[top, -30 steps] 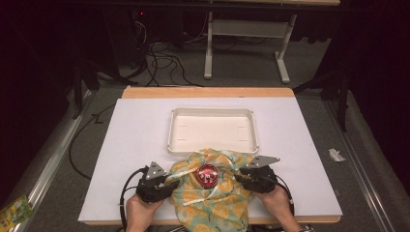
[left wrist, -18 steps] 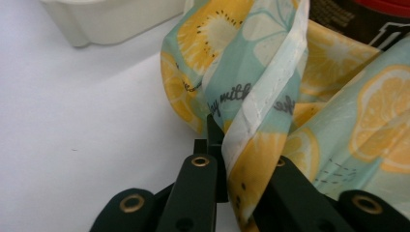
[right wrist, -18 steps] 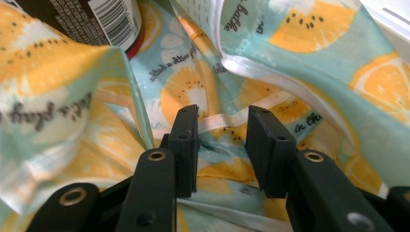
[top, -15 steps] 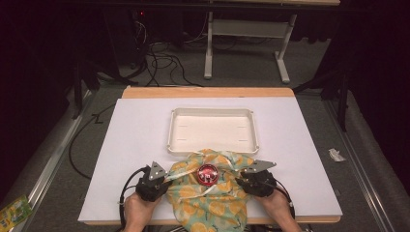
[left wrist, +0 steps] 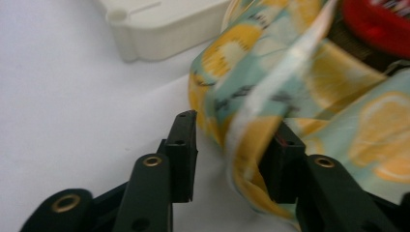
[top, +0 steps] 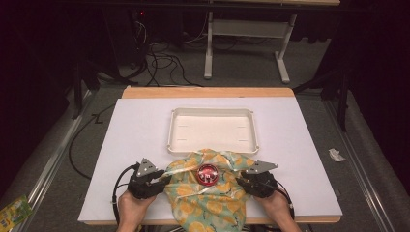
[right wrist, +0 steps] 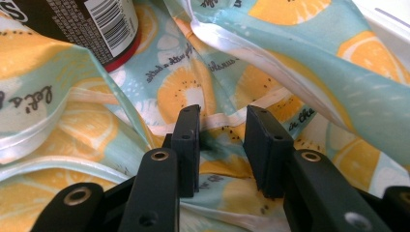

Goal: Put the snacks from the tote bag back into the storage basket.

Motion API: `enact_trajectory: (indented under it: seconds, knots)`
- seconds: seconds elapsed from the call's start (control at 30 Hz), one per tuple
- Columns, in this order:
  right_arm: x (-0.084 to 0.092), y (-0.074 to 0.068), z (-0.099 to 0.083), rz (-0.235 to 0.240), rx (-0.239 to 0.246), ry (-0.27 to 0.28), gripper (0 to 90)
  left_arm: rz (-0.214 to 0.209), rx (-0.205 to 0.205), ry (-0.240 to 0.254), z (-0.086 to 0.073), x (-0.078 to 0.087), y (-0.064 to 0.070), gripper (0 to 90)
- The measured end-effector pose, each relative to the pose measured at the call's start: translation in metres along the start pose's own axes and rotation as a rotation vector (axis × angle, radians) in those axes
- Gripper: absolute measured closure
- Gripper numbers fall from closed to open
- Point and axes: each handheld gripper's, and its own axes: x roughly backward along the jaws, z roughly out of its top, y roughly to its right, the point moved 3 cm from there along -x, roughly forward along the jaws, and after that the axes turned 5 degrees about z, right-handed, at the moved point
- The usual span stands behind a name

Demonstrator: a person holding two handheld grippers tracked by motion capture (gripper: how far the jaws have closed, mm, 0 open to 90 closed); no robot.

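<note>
While the lemon-print cloth (top: 208,193) lies bunched just below the white tray (top: 212,129), a red-lidded barcoded jar (top: 208,174) sits on it; left gripper (top: 153,180), just reopened, loosely straddles its hem; right gripper (top: 247,182) seems half-open over folds.

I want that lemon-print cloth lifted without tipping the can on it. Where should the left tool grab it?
Grip the white-hemmed fold at the lemon-print cloth's left edge, coming in low from the left. That fold stands up off the table, already between the left tool's open jaws, which have just been opening, well clear of the red-topped can.
</note>
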Motion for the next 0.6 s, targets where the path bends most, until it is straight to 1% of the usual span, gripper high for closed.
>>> enact_trajectory:
  seconds: [0.13, 0.2, 0.27, 0.3, 0.33, 0.43, 0.53, 0.6]
  knots:
    - [0.000, 0.000, 0.000, -0.001, 0.000, 0.004, 68.1, -0.013, 0.002, 0.050, 0.009, 0.014, 0.006, 56.8]
    - [0.000, 0.000, 0.000, -0.001, 0.001, 0.007, 68.1, -0.019, -0.005, 0.068, 0.014, 0.017, 0.012, 56.5]
    - [0.000, 0.000, 0.000, -0.001, -0.001, 0.007, 68.1, -0.031, -0.011, 0.070, 0.019, 0.016, 0.019, 55.9]
    - [0.000, 0.000, 0.000, -0.003, 0.000, 0.004, 68.1, -0.033, -0.010, 0.071, 0.022, 0.013, 0.022, 55.0]
    - [0.000, 0.000, 0.000, -0.002, 0.001, 0.007, 68.1, -0.033, -0.018, 0.061, 0.024, 0.010, 0.024, 53.4]
    - [0.000, -0.001, -0.001, -0.004, 0.002, 0.006, 68.1, -0.032, -0.009, 0.045, 0.030, -0.003, 0.028, 49.7]
    - [0.000, -0.001, -0.001, -0.004, 0.003, 0.007, 68.1, -0.041, 0.015, 0.018, 0.033, -0.018, 0.030, 48.1]
    - [0.000, -0.001, -0.001, -0.005, 0.003, 0.007, 68.1, -0.037, 0.018, 0.015, 0.035, -0.025, 0.032, 47.3]
